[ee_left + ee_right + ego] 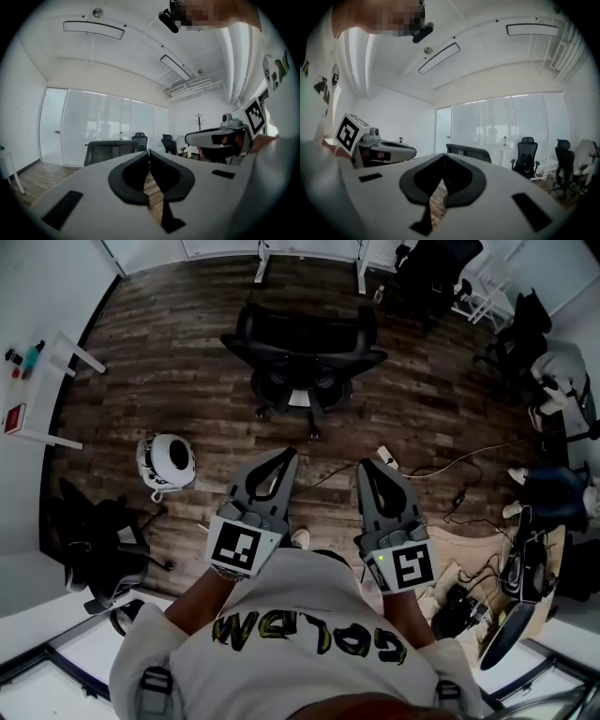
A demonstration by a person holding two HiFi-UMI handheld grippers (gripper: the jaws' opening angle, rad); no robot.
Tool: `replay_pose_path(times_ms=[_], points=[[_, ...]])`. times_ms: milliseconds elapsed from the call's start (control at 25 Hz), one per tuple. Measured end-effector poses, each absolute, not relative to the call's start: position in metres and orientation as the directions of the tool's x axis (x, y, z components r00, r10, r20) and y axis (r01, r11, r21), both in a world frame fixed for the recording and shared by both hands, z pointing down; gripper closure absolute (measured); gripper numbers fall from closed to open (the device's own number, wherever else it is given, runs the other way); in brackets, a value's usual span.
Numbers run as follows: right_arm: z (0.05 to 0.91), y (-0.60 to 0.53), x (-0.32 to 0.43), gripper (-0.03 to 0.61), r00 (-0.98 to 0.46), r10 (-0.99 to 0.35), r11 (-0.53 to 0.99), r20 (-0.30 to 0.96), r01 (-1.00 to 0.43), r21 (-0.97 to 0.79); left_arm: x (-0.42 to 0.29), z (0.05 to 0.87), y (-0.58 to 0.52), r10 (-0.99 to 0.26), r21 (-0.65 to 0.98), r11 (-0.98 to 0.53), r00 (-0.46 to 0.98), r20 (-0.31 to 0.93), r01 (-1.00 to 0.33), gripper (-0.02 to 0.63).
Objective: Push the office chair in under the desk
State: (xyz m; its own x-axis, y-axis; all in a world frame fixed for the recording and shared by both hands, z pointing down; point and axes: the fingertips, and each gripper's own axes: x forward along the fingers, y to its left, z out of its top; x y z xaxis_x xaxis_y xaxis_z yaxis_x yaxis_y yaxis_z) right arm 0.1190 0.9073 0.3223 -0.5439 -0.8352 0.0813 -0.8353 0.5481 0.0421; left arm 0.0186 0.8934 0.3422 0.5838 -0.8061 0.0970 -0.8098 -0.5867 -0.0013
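Both my jaws are pressed together, empty; left gripper [284, 457] and right gripper [367, 468] sit side by side, well apart from the office chair [300, 362], which stands ahead on the wood floor [187, 381], backrest [305, 332] toward me, short of the desk [360, 270]; I judge it best to set both closed tips on the backrest, evenly either side of centre, and push straight between the desk legs.

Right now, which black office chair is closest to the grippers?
The office chair straight ahead, alone in mid-floor; the other chairs stand at the room's edges.
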Motion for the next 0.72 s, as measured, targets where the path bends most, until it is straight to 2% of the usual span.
replay_pose_path(times_ms=[480, 720], points=[[0.329, 0.8, 0.089, 0.547, -0.539, -0.835, 0.548, 0.109, -0.832, 0.087, -0.016, 0.349, 0.785, -0.802, -0.016, -0.591, 0.586, 0.117, -0.807, 0.568], [0.343, 0.747, 0.081, 0.49, -0.526, -0.836, 0.546, 0.159, -0.827, 0.136, -0.046, 0.365, 0.728, -0.794, -0.058, -0.6, 0.585, 0.166, -0.798, 0.52]])
